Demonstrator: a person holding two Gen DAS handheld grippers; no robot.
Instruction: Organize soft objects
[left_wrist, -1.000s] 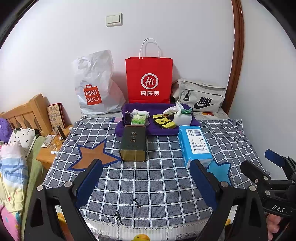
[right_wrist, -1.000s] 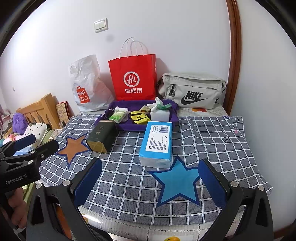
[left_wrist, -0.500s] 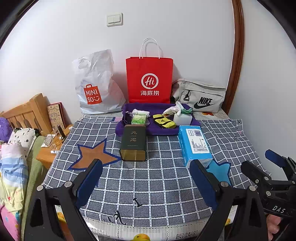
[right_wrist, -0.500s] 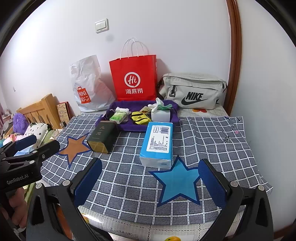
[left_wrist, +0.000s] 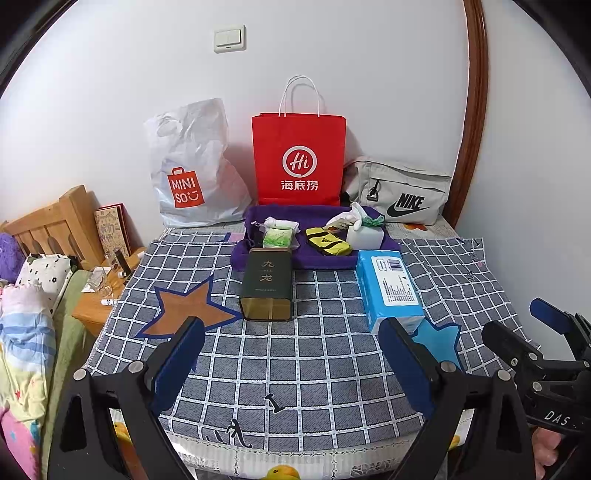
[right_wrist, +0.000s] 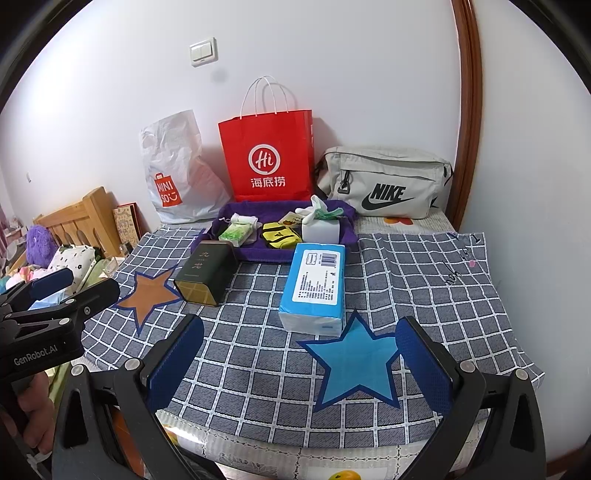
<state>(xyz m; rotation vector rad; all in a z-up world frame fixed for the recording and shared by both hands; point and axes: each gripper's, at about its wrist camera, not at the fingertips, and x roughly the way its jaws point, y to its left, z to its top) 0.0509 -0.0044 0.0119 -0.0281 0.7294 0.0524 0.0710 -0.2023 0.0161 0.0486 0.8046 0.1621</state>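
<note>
Soft objects: lying inside the purple tray (left_wrist: 258, 254) at the far edge of the tabletop (left_wrist: 314, 354) — green packet (left_wrist: 277, 238), white pouch (left_wrist: 282, 223) just behind it, yellow-and-black socks (left_wrist: 328, 242) in the middle, white tissue cube (left_wrist: 364, 236) at the right end.
Blue tissue pack (right_wrist: 316, 286): lying flat on the checked cloth (right_wrist: 424, 280), label up, just in front of the tray's right end, near end touching the tip of the blue star patch (right_wrist: 354, 363).
Dark green tin (left_wrist: 266, 283): lying on its side in front of the tray's left half, far end meeting the tray's front rim, beside the orange star patch (left_wrist: 181, 308).
Left gripper (left_wrist: 291, 363): hovering over the near edge of the tabletop, blue pads spread wide, gripping nothing.
Right gripper (right_wrist: 299, 363): hovering over the near edge, pads spread wide above the blue star patch, gripping nothing.
Far edge, against the wall: standing red paper bag (right_wrist: 267, 158), slumping white plastic bag (right_wrist: 173, 173) to its left, grey Nike bag (right_wrist: 386, 181) to its right.
Hand (right_wrist: 35, 413): showing partly under the left gripper's body, at the left margin of the right wrist view.
</note>
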